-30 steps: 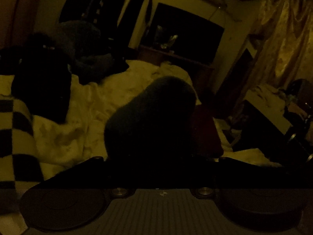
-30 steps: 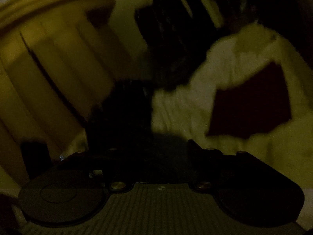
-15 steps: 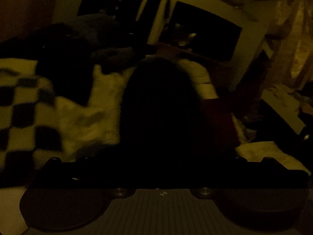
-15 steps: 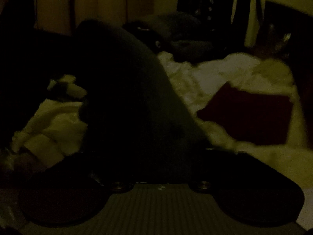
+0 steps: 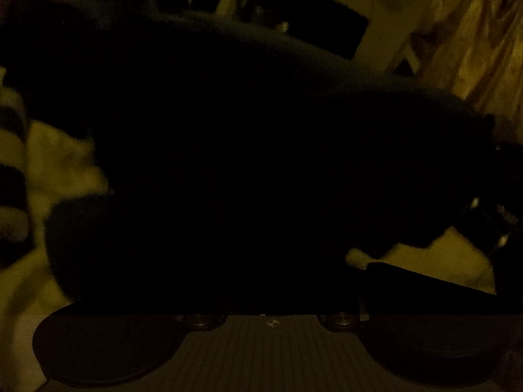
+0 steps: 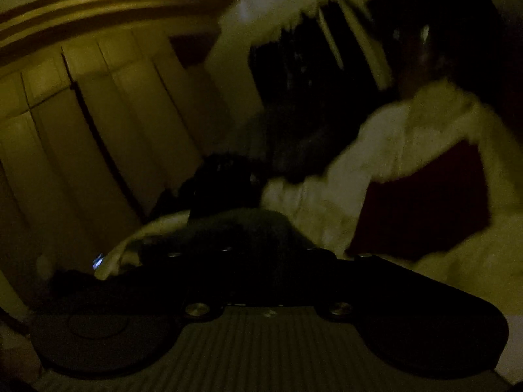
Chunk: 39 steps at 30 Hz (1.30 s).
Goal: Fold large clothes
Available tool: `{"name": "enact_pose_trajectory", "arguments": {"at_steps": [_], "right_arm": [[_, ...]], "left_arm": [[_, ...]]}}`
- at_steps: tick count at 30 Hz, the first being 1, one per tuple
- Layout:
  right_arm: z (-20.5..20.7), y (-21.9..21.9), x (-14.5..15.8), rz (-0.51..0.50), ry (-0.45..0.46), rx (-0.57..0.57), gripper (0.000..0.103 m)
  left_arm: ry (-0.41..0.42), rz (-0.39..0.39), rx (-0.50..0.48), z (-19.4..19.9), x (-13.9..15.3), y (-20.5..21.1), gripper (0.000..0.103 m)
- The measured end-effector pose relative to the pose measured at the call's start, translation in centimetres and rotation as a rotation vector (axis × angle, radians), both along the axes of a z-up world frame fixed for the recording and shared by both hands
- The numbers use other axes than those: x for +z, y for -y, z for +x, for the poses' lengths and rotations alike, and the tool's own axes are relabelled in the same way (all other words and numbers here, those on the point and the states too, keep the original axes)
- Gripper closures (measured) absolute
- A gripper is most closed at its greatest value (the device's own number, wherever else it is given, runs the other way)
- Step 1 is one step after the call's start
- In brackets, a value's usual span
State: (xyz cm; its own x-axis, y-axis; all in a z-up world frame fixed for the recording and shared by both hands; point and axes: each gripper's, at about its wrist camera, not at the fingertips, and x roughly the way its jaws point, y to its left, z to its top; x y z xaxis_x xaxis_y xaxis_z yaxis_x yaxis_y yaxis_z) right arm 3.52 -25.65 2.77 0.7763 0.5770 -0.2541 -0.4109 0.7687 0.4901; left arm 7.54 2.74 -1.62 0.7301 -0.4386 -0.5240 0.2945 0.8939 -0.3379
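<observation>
The room is dim, with a pale bed cover (image 6: 408, 150) over the bed. A dark garment (image 5: 248, 150) fills the left wrist view; the left gripper (image 5: 271, 300) is closing, but its fingers are hidden, so I cannot tell the grip. The right gripper (image 6: 248, 248) is closing on dark cloth (image 6: 242, 225), beside a dark red folded item (image 6: 425, 202).

Both wrist views look low across the bed (image 6: 385, 176), sharing it.
</observation>
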Motion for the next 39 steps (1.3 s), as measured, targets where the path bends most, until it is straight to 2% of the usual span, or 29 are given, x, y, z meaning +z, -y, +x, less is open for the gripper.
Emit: {"name": "enact_pose_trajectory", "arguments": {"at_steps": [2,6,9,10,12,14,16,17,19,20,21,23,25,27,29,31,33,35,37,39], "right_arm": [[-0.9,1.7,1.7,0.044,0.055,-0.051,0.085],[-3.4,5.1,6.0,0.136,0.194,-0.155,0.086],[-6.4,6.3,10.0,0.167,0.377,-0.168,0.086],[-7.3,6.4,11.4,0.166,0.44,-0.163,0.086],[-7.6,6.5,13.9,0.194,0.498,-0.15,0.086],[-6.6,6.9,15.3,0.242,0.527,-0.138,0.086],[-4.8,6.9,15.8,0.236,0.56,-0.181,0.085],[-3.3,6.7,15.6,0.234,0.536,-0.178,0.085],[1.3,6.2,13.7,0.242,0.396,-0.159,0.082],[3.3,5.9,12.3,0.234,0.312,-0.162,0.076],[5.6,5.3,10.7,0.191,0.217,-0.148,0.073],[8.6,4.3,6.4,0.128,0.046,-0.169,0.053],[10.2,4.0,2.6,0.088,-0.064,-0.177,0.051],[10.6,4.1,-0.5,0.07,-0.138,-0.214,0.049],[10.2,4.7,-2.7,0.067,-0.176,-0.239,0.04],[9.1,5.9,-4.0,0.072,-0.197,-0.283,0.039],[8.1,7.7,-3.7,0.084,-0.187,-0.318,0.036],[6.8,8.6,-3.0,0.098,-0.153,-0.359,0.029],[4.8,10.0,-2.0,0.088,-0.112,-0.406,0.024],[3.8,10.6,-1.8,0.07,-0.083,-0.433,0.023]], "left_arm": [[0.113,-0.008,0.056,-1.0,2.4,-1.0,0.017],[0.382,0.082,0.185,-4.1,8.5,-2.7,0.023],[0.505,0.046,0.235,-5.7,12.3,-4.0,0.023],[0.524,0.037,0.233,-5.9,13.2,-4.4,0.023],[0.539,0.006,0.254,-5.9,14.0,-4.9,0.023],[0.563,0.045,0.303,-5.9,13.8,-4.7,0.022],[0.535,0.09,0.366,-4.7,13.3,-4.0,0.022],[0.495,0.087,0.377,-3.9,12.5,-4.3,0.022],[0.385,0.08,0.39,-2.2,10.6,-5.0,0.02],[0.325,0.089,0.403,-1.3,9.1,-5.6,0.017],[0.268,0.112,0.415,-0.3,7.6,-6.0,0.009],[0.165,0.162,0.444,0.8,4.3,-6.7,0.004],[0.082,0.18,0.45,1.5,1.8,-7.6,0.0],[0.03,0.147,0.414,-0.1,0.0,-8.3,0.0],[0.033,0.108,0.381,-0.8,-0.4,-8.2,0.0],[0.06,0.096,0.36,-1.2,0.6,-8.1,0.0],[0.109,0.072,0.334,-2.0,2.2,-7.2,0.0],[0.139,0.03,0.27,-2.0,3.6,-5.5,0.0],[0.137,0.01,0.189,-1.2,4.3,-4.1,0.0],[0.095,-0.007,0.113,-0.5,4.6,-2.0,0.0]]}}
